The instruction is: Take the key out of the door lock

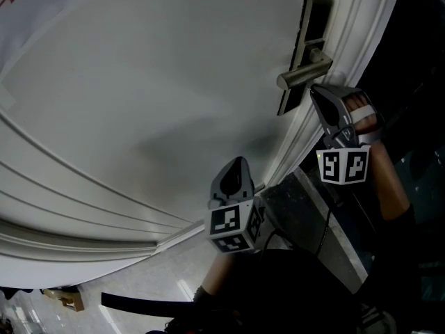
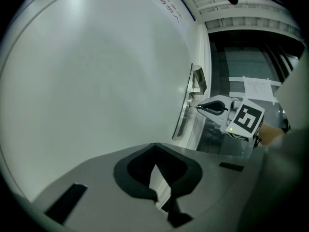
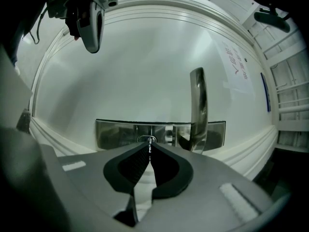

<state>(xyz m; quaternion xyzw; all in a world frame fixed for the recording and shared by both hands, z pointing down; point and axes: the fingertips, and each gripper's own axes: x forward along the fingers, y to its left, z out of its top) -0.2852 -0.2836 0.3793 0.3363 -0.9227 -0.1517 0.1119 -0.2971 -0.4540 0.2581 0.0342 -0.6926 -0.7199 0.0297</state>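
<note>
A white door (image 1: pixel 139 82) carries a long metal lock plate (image 1: pixel 304 33) with a lever handle (image 1: pixel 306 72). In the right gripper view the handle (image 3: pixel 198 105) stands right of the round lock cylinder (image 3: pixel 143 139). A small key (image 3: pixel 149 141) sticks out of that cylinder. My right gripper (image 3: pixel 149 148) is shut on the key, tips against the plate (image 3: pixel 111 132). From the head view the right gripper (image 1: pixel 315 91) sits just below the handle and hides the key. My left gripper (image 1: pixel 238 161) hangs lower left, off the door, jaws shut on nothing.
Raised door-frame moulding (image 1: pixel 348 47) runs along the door's right edge, with a dark opening beyond it. A paper notice (image 3: pixel 236 66) is stuck on the door. A person's forearm (image 1: pixel 389 179) holds the right gripper. A small box (image 1: pixel 66 299) lies on the floor.
</note>
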